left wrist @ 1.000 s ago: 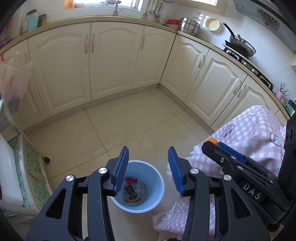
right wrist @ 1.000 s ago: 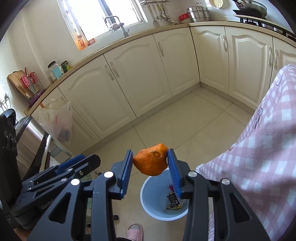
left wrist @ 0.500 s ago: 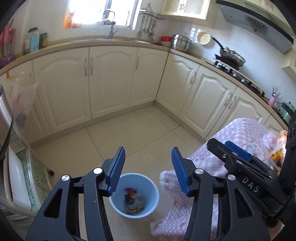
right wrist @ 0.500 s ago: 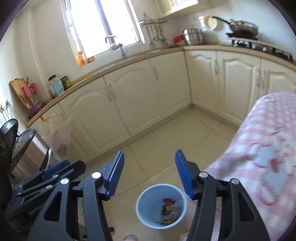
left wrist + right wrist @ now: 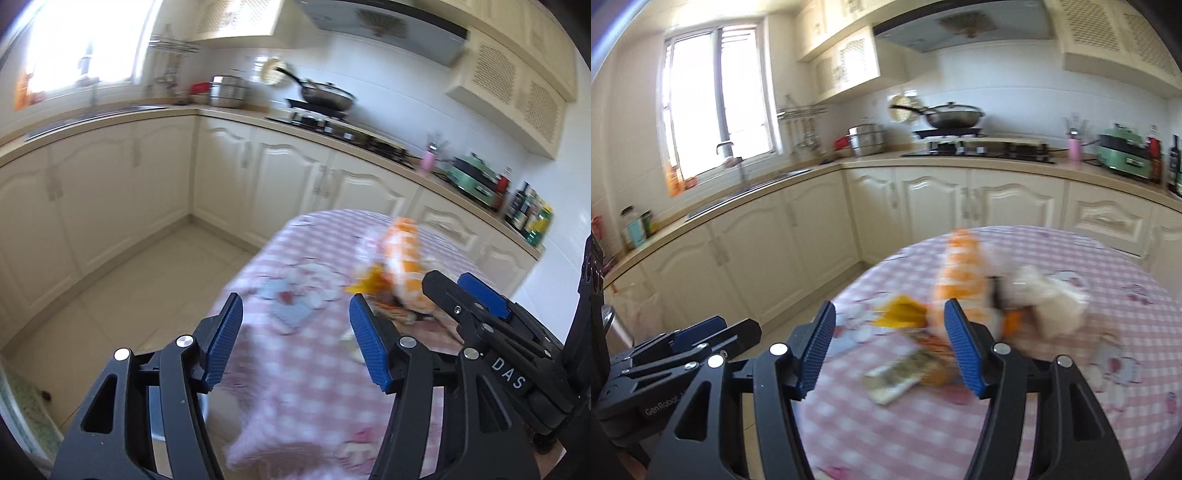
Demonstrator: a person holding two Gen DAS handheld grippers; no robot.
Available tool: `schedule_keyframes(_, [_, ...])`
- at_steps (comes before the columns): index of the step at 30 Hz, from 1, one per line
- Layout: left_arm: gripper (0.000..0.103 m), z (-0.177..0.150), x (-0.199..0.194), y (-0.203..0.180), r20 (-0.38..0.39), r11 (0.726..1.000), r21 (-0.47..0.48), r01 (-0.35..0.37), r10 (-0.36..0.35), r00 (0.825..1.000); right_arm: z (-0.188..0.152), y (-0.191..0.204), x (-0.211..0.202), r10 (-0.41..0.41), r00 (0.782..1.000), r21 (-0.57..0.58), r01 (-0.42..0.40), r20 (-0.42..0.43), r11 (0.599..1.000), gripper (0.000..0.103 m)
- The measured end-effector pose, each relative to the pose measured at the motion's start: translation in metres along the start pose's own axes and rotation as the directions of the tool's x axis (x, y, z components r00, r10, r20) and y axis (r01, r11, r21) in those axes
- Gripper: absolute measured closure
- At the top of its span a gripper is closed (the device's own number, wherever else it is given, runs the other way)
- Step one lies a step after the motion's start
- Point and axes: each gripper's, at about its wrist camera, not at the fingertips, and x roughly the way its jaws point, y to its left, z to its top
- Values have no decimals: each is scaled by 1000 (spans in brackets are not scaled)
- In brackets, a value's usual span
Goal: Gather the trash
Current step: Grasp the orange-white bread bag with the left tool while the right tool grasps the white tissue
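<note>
Both claws are spread with nothing between the pads: the left claw (image 5: 295, 339) and the right claw (image 5: 889, 345) hang over the pink-checked worktop (image 5: 1089, 413). The blurred trash pile (image 5: 960, 295) lies at the right claw's twelve o'clock, a flat wrapper (image 5: 899, 374) nearest.

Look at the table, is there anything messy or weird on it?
Yes. A heap of rubbish lies on the pink checked tablecloth: an orange-and-white bag, a crumpled white bag, a yellow scrap and a flat wrapper. It is trash lying loose where people eat. Both pictures are blurred, so finer detail is unclear.
</note>
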Motion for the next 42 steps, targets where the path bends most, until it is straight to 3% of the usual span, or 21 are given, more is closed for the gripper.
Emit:
schedule_keyframes(4, [44, 1, 22, -43, -39, 996, 39, 77, -75, 996, -4, -58, -16, -75, 997, 75, 74, 8, 994, 42])
schedule_keyframes(8, [44, 3, 45, -73, -71, 992, 71, 100, -95, 993, -7, -102, -19, -122, 992, 132, 121, 3, 984, 42])
schedule_keyframes(19, [44, 2, 97, -94, -149, 995, 42, 88, -81, 986, -14, -150, 14, -153, 984, 204, 169, -91, 964, 40])
schedule_keyframes(22, [55, 4, 107, -98, -165, 995, 37, 94, -87, 983, -15, -158, 30, -141, 981, 223, 168, -132, 960, 39])
schedule_keyframes(23, [68, 4, 110, -98, -169, 994, 37, 104, -96, 981, -15, -161, 35, -131, 982, 236, 161, -139, 958, 39])
schedule_keyframes(25, [75, 5, 113, -101, -166, 993, 43, 105, -97, 981, -13, -166, 45, -107, 982, 262, 146, -157, 954, 39])
schedule_keyframes(34, [81, 10, 99, -105, -96, 985, 46, 165, -160, 982, -10, -175, 82, -35, 973, 321, 109, -229, 941, 40])
schedule_keyframes(36, [81, 12, 96, -106, -84, 982, 48, 185, -180, 980, -10, -176, 81, -20, 975, 330, 95, -222, 939, 50])
schedule_keyframes(38, [81, 14, 89, -108, -63, 979, 48, 199, -196, 979, -9, -175, 81, -18, 976, 324, 90, -218, 942, 82])
schedule_keyframes(42, [81, 18, 77, -106, -30, 975, 44, 218, -217, 976, -10, -171, 73, -21, 978, 311, 85, -205, 946, 93])
